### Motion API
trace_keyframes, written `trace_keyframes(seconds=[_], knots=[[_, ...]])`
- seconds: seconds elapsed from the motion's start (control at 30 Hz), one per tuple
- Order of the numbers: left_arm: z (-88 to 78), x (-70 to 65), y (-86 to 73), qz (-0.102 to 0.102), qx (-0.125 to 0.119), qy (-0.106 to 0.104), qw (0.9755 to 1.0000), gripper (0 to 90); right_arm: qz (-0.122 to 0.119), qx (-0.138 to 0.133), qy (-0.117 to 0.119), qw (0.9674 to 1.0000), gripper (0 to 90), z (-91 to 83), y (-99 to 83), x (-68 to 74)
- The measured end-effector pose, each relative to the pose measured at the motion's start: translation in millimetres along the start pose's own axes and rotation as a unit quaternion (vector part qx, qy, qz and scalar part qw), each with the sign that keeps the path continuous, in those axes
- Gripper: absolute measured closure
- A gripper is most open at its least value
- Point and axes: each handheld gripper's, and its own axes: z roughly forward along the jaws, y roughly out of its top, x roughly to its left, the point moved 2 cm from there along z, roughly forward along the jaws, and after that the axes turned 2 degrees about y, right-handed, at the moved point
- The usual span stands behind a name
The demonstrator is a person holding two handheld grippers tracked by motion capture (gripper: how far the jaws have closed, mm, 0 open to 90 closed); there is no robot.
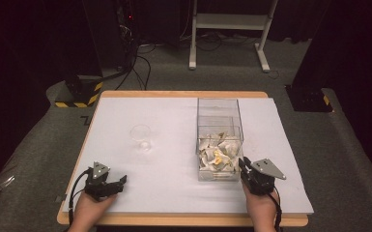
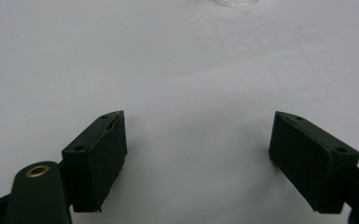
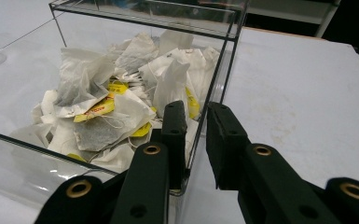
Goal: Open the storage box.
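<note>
Right claw (image 3: 196, 140) is clamped on the near right wall of the clear box (image 1: 219, 140) of tea bags (image 3: 116, 109) mid-desk; a pull could tip it. Left claw (image 2: 198, 158) is spread, empty, on the desk (image 1: 174, 183).

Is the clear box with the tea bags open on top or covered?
Open. The clear box shows only a bare rim and no lid, and the tea bags lie piled loosely inside, well below that rim.

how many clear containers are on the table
2: a small clear cup left of centre, standing empty, and a tall clear box right of centre, holding tea bags, with the right gripper at its near corner.
</note>
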Motion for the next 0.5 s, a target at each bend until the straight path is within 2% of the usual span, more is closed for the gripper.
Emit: trace_keyframes(seconds=[0.5], knots=[[0.0,0.0,0.0,0.0,0.0,0.0,1.0,19.4,0.002,-0.003,0.005,1.0,76.8,-12.3,-6.6,5.2]])
